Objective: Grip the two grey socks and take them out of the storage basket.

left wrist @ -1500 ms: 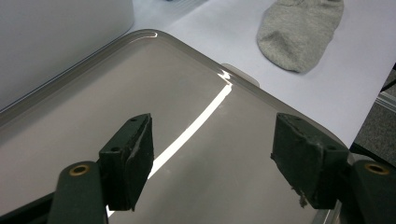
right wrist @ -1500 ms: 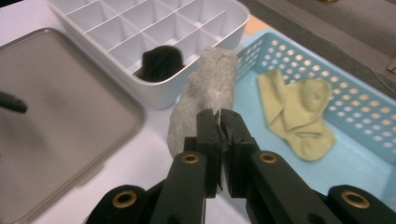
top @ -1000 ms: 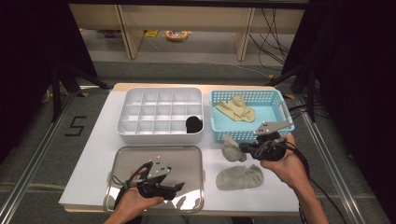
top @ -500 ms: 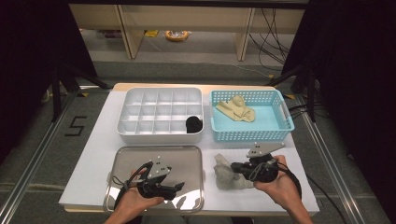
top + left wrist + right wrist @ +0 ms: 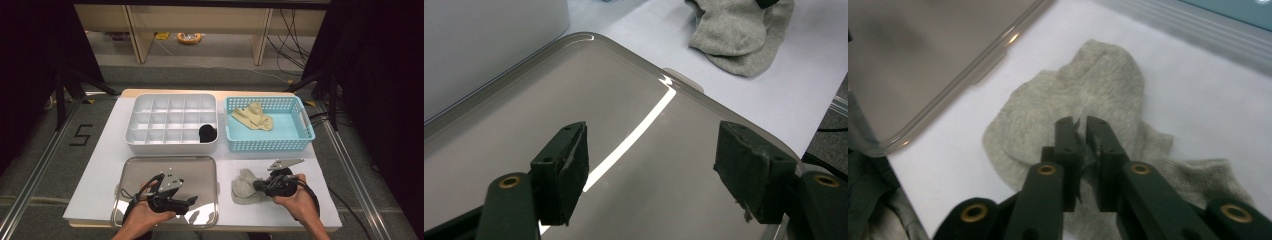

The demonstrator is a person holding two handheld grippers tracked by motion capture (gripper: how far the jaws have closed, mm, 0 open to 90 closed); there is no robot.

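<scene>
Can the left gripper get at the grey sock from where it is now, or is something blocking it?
Probably yes. The left gripper hangs open over the metal tray, and bare white table lies between the tray's edge and the grey sock. The right gripper sits right over the sock, jaws just parting, so the two could collide.

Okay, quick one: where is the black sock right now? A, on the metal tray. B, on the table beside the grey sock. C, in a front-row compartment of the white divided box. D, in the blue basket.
C: the black sock sits in a front-row compartment at the right end of the white divided box.
</scene>
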